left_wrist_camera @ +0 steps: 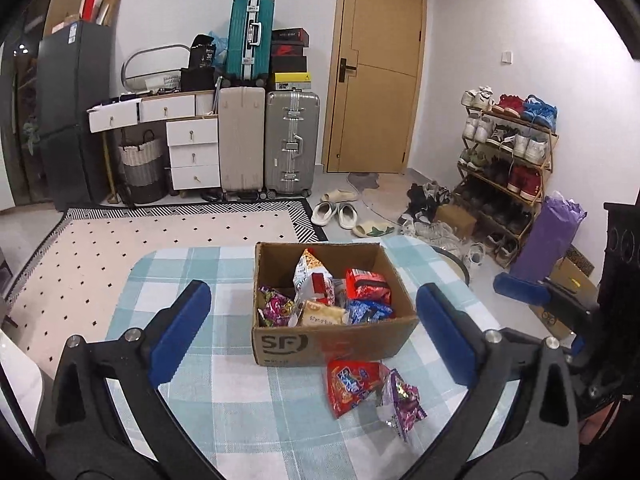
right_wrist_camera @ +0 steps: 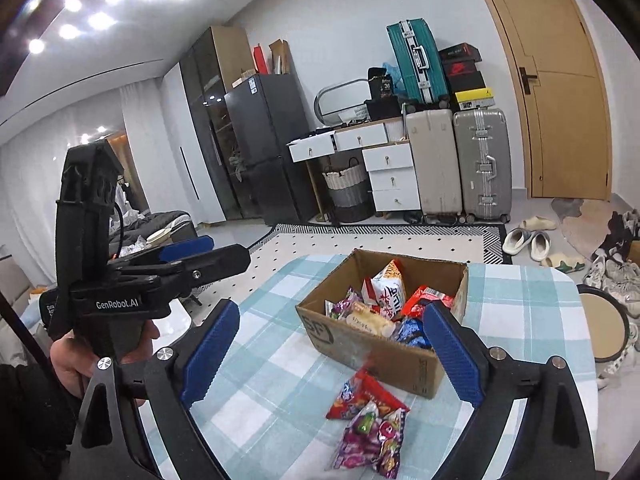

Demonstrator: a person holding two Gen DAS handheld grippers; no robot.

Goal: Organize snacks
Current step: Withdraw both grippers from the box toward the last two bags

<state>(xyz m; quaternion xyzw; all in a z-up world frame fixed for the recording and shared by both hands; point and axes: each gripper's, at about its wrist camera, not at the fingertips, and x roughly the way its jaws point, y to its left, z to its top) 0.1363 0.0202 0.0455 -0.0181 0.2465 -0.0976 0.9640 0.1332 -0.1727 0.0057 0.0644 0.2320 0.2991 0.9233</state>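
We see a cardboard box (left_wrist_camera: 334, 340) standing on a tabletop (left_wrist_camera: 208, 276) covered with a blue and white checked cloth, and the box holds a jumble of snack packets: a white and red bag (left_wrist_camera: 314, 280) standing upright in the middle, a red packet (left_wrist_camera: 368, 284) to its right, a blue packet (left_wrist_camera: 368, 311) below that, a purple packet (left_wrist_camera: 274, 306) at the left and a pale wrapped cake (left_wrist_camera: 322, 315) at the front. Two more snacks lie on the cloth just in front of the box: a red packet (left_wrist_camera: 350, 384) and, touching it, a purple candy packet (left_wrist_camera: 400, 402). Our left gripper (left_wrist_camera: 314, 334) is spread wide with nothing between its blue pads, the box framed between its fingers. Our right gripper (right_wrist_camera: 332, 350) is likewise released and empty, raised above the tabletop near the two loose packets. In the right wrist view a hand (right_wrist_camera: 76, 360) grips the black handle of the left tool.
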